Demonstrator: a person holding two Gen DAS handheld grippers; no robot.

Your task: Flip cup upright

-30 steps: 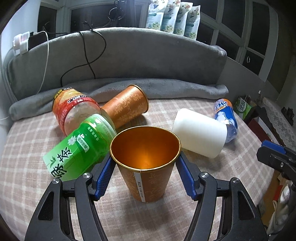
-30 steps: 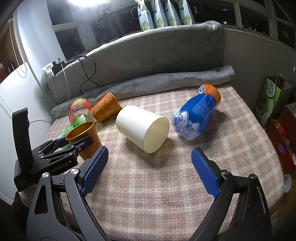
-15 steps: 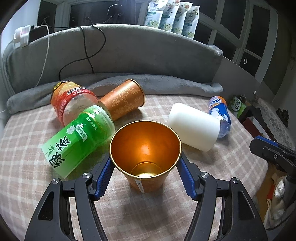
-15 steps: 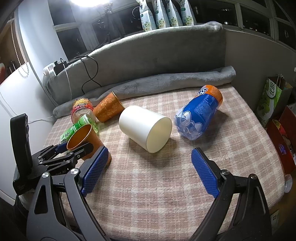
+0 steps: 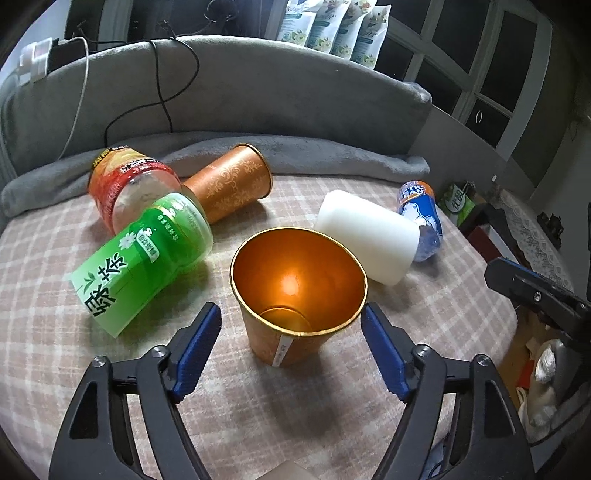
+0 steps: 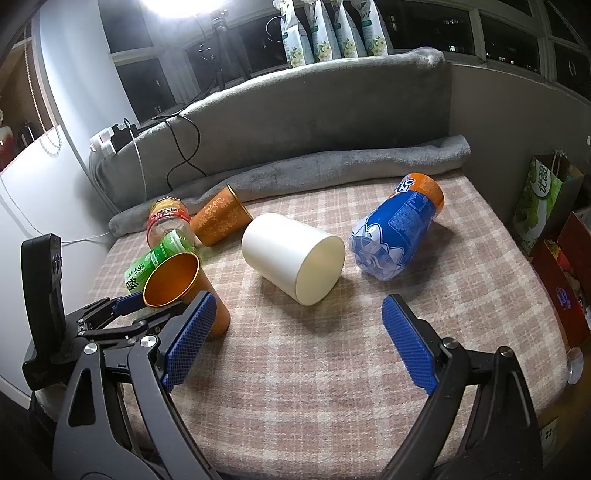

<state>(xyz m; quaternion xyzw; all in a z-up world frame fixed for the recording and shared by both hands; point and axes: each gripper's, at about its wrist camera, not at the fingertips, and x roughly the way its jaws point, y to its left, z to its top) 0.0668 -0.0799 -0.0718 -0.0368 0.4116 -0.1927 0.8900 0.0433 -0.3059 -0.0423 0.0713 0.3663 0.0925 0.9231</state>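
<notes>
Grey padded backing (image 5: pixel 258 96) curves behind a plaid-covered bed (image 6: pixel 332 369), with a rolled grey blanket (image 6: pixel 332 166) along its far edge and a row of pouches (image 6: pixel 332 33) on the sill above. On the plaid surface lie a white cup (image 6: pixel 291 258) on its side, a blue soda bottle (image 6: pixel 399 232) on its side just right of it, a green tea bottle (image 5: pixel 147 254) on its side, a red-labelled jar (image 5: pixel 129 184) tipped over behind that, and a second orange cup (image 5: pixel 232 181) lying down between the jar and the white cup. The orange cup (image 5: pixel 295 295) stands upright on the bed, mouth up, gold rim showing, near the green tea bottle. The left gripper (image 5: pixel 291 347) has its jaws spread wide on either side of this cup, with a visible gap on each side, touching nothing. The right gripper (image 6: pixel 295 339) hangs over bare plaid in front of the white cup, jaws wide apart and holding nothing.
</notes>
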